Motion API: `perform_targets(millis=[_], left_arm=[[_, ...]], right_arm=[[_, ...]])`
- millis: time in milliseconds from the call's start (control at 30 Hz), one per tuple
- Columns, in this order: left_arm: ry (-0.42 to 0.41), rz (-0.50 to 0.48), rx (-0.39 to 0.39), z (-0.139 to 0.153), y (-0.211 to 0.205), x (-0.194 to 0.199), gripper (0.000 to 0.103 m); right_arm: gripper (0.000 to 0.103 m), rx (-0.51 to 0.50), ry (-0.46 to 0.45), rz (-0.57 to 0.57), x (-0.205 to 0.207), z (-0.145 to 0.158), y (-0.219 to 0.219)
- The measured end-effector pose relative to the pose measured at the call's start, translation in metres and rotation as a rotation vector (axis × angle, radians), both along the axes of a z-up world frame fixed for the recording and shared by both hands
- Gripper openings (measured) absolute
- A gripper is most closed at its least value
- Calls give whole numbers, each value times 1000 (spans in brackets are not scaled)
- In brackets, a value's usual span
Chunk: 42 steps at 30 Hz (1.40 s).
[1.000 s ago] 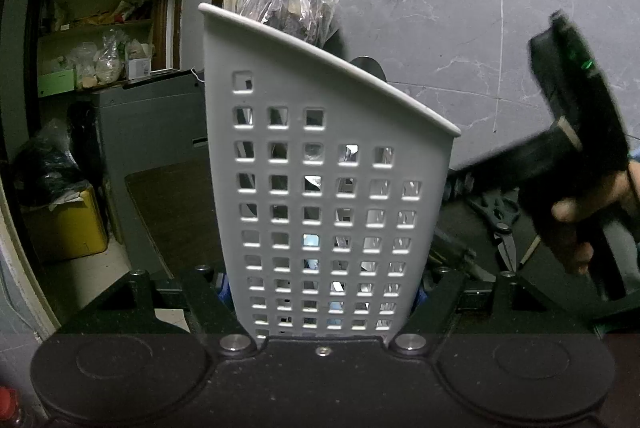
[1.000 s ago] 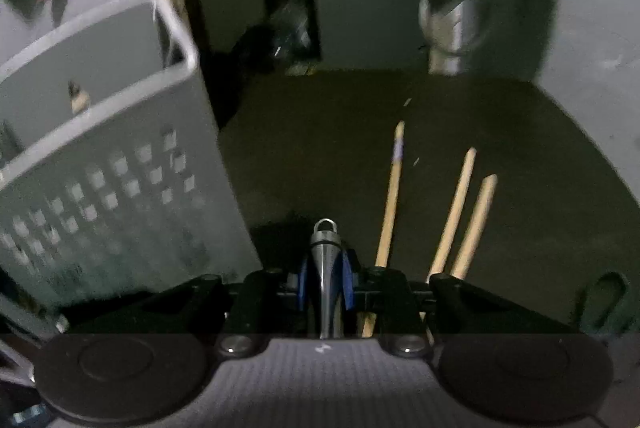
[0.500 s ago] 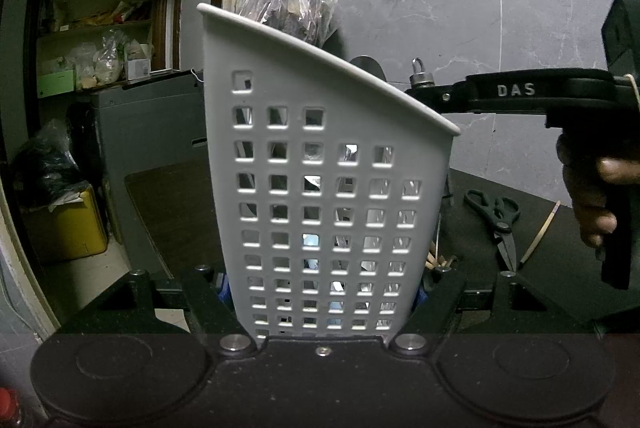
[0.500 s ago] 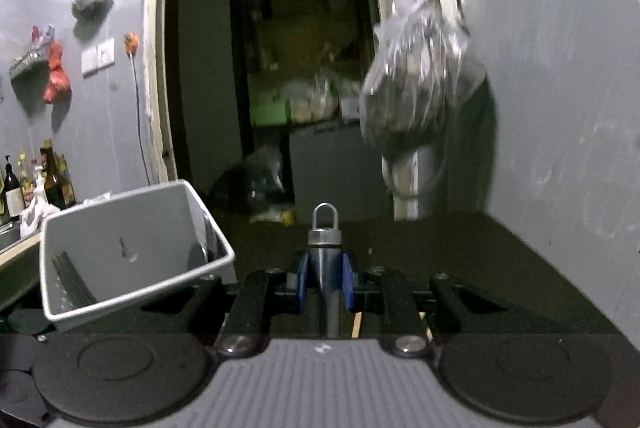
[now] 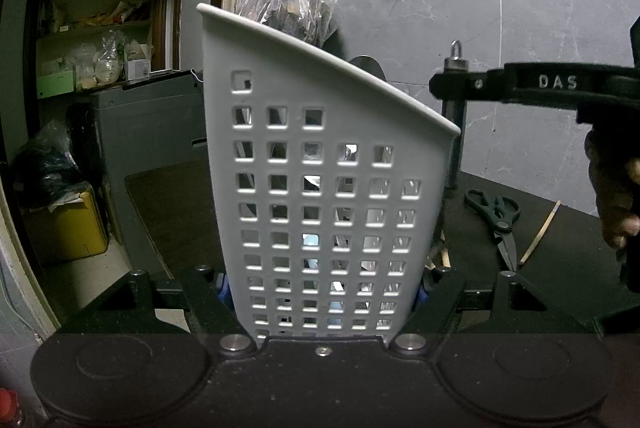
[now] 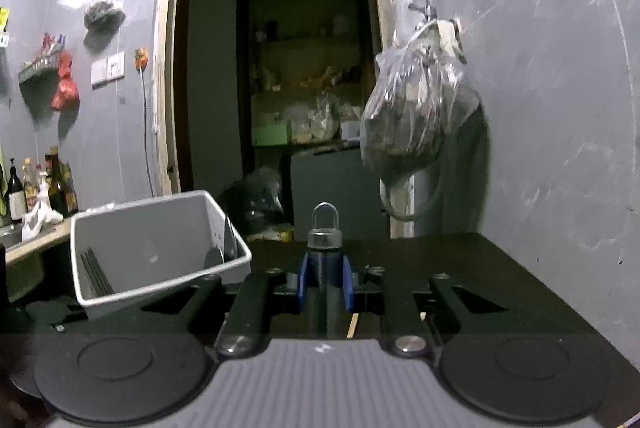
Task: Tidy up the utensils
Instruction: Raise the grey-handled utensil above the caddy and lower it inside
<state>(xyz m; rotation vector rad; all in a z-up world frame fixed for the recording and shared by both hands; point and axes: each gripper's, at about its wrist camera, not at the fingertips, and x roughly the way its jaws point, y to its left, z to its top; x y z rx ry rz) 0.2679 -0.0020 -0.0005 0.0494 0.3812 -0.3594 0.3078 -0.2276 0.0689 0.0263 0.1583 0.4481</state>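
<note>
Left wrist view: left tool [image 5: 324, 292] is clenching the base of a white perforated caddy [image 5: 320, 188], one pad on each side wall. Caddy is leaning with its rim slanting down to the right. Utensils inside are showing only as dim shapes through the square holes; kinds cannot be told. Right tool [image 5: 452, 84] is reaching in level from the right, just beyond the caddy's low rim corner, a hand [image 5: 612, 188] on its grip. It is grasping a dark-handled utensil [image 5: 456, 116] that is hanging upright, metal cap and hang ring on top; lower end is hidden behind the caddy wall. Scissors [image 5: 496, 216] and a wooden stick [image 5: 540, 232] are lying apart on the black desk [image 5: 560, 268], to the right of the caddy.

Right wrist view: right tool [image 6: 325, 280] is gripping the utensil [image 6: 325, 248] between blue pads [image 6: 303, 282], ring end pointing up. Caddy [image 6: 132, 248] is sitting to the left, tilted, open mouth facing the camera; dark tines and a rounded utensil head are resting inside. Stick [image 6: 352, 324] is lying on the desk [image 6: 500, 268] below the fingers. Plastic bag [image 6: 412, 116] is hanging on the wall to the right.
</note>
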Motion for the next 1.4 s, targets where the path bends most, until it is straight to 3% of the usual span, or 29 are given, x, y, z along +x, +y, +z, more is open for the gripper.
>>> perform_targets(millis=[300, 633, 967, 1200, 1400], left_arm=[[2, 0, 3, -1, 0, 0, 76], [2, 1, 3, -1, 0, -1, 75], [3, 1, 3, -1, 0, -1, 75], [4, 0, 0, -2, 0, -1, 75], [5, 1, -1, -2, 1, -1, 76]], right_arm=[[20, 33, -67, -11, -13, 19, -3], [20, 98, -207, -46, -32, 67, -7], [20, 148, -331, 42, -44, 104, 13], [20, 162, -360, 127, -43, 117, 38], [20, 150, -330, 169, -38, 111, 55]])
